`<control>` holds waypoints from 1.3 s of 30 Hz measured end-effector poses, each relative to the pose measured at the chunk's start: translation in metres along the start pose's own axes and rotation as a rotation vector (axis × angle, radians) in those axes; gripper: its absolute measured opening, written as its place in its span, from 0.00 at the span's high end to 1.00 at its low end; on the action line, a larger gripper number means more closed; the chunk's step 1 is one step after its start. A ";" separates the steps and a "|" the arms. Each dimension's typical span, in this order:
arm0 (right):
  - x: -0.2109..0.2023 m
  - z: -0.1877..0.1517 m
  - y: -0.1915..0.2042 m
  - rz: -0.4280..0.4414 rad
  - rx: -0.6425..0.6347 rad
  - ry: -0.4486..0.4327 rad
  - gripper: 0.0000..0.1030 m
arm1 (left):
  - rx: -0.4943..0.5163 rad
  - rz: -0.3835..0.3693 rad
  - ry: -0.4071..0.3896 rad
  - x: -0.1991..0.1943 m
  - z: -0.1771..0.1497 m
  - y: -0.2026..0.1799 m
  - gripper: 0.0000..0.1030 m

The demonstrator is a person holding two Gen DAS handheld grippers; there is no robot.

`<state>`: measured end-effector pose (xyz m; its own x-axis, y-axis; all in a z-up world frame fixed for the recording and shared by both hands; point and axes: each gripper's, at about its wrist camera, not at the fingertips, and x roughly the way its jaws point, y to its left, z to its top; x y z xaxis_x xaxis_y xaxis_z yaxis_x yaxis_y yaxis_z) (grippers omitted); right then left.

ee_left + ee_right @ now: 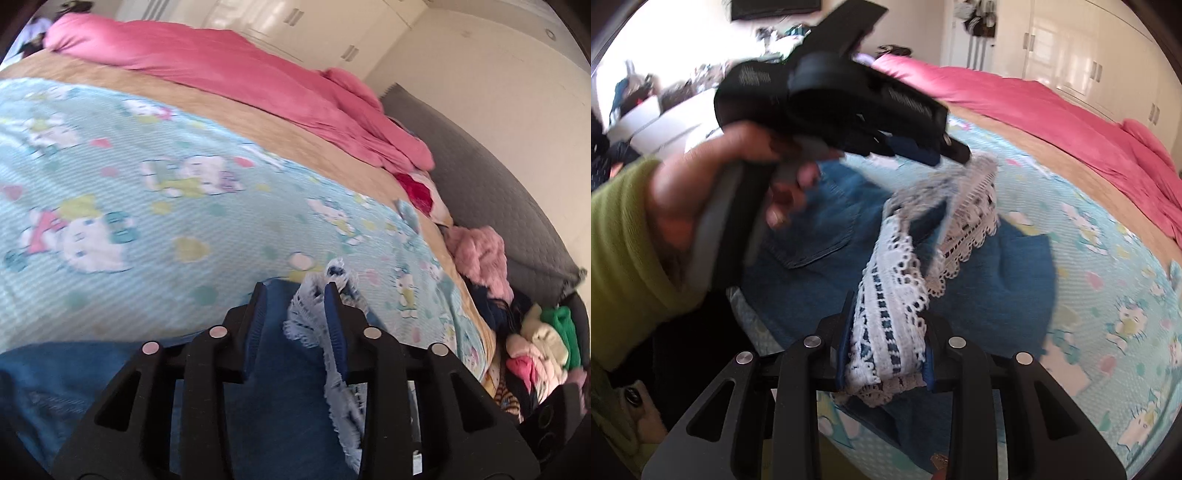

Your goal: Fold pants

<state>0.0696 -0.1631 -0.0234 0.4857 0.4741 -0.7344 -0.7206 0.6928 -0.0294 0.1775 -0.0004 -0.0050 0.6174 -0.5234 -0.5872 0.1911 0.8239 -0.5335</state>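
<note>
Blue denim pants [990,280] with white lace hems lie on the light-blue cartoon-print bedspread [1108,280]. My right gripper [886,317] has the lace hem [886,295] between its fingers, which stand fairly wide around it. My left gripper [295,291] hovers over the denim [280,387]; its jaws are apart and lace [314,325] hangs against the right finger [334,314]. In the right wrist view the left gripper [951,151], held by a hand in a green sleeve [624,251], lifts the other lace hem [975,199] above the pants.
A pink duvet [229,74] lies along the far side of the bed over a tan blanket [288,129]. A grey headboard [498,192] and a heap of clothes [535,339] are at the right. White wardrobes [1089,55] stand beyond the bed.
</note>
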 end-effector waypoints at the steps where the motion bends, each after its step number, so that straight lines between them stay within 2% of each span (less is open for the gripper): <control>1: 0.005 0.000 0.007 0.005 -0.016 0.009 0.73 | -0.035 -0.005 -0.005 -0.007 -0.001 0.010 0.72; 6: 0.020 -0.003 0.030 -0.004 -0.085 0.037 0.71 | -0.209 -0.059 -0.020 -0.033 -0.011 0.050 0.69; 8: 0.021 -0.005 0.033 -0.007 -0.095 0.032 0.69 | -0.219 -0.033 0.001 -0.034 -0.017 0.054 0.68; 10: 0.017 -0.005 0.036 -0.005 -0.104 0.019 0.68 | -0.231 -0.043 0.030 -0.030 -0.022 0.054 0.68; 12: 0.010 -0.007 0.039 -0.022 -0.121 0.001 0.56 | -0.247 -0.047 0.061 -0.023 -0.026 0.052 0.64; 17: -0.001 -0.020 0.040 -0.061 -0.146 -0.004 0.44 | -0.218 -0.010 0.138 0.004 -0.030 0.037 0.52; 19: 0.000 -0.025 0.040 -0.070 -0.146 -0.005 0.44 | -0.220 -0.016 0.153 0.015 -0.031 0.034 0.48; 21: 0.005 -0.028 0.033 -0.079 -0.127 0.018 0.45 | -0.222 -0.002 0.156 0.024 -0.031 0.031 0.48; 22: 0.008 -0.029 0.031 -0.062 -0.110 0.029 0.47 | -0.219 0.012 0.156 0.026 -0.030 0.029 0.59; 23: 0.009 -0.028 0.030 -0.038 -0.096 0.033 0.63 | -0.214 0.023 0.161 0.028 -0.029 0.027 0.88; 24: 0.010 -0.027 0.031 -0.016 -0.087 0.039 0.80 | -0.208 0.024 0.164 0.030 -0.027 0.023 0.93; 26: 0.006 -0.024 0.032 -0.003 -0.088 0.029 0.84 | -0.174 0.027 0.139 0.023 -0.023 0.013 0.93; 29: 0.002 -0.015 0.038 0.011 -0.117 -0.003 0.84 | -0.106 0.051 0.095 0.013 -0.017 0.003 0.92; 31: 0.009 -0.011 0.041 0.020 -0.133 0.009 0.84 | -0.098 0.086 0.102 0.016 -0.017 0.007 0.91; 32: 0.017 -0.011 0.043 0.017 -0.141 0.031 0.84 | -0.103 0.101 0.115 0.019 -0.019 0.012 0.87; 35: 0.027 -0.013 0.042 0.050 -0.135 0.057 0.74 | -0.133 0.133 0.125 0.021 -0.027 0.026 0.74; 39: 0.013 -0.014 0.035 0.134 -0.092 0.037 0.64 | -0.141 0.155 0.089 0.007 -0.030 0.032 0.73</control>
<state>0.0439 -0.1406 -0.0437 0.3647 0.5379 -0.7600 -0.8208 0.5711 0.0104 0.1645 0.0159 -0.0443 0.5598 -0.4152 -0.7171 -0.0131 0.8609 -0.5087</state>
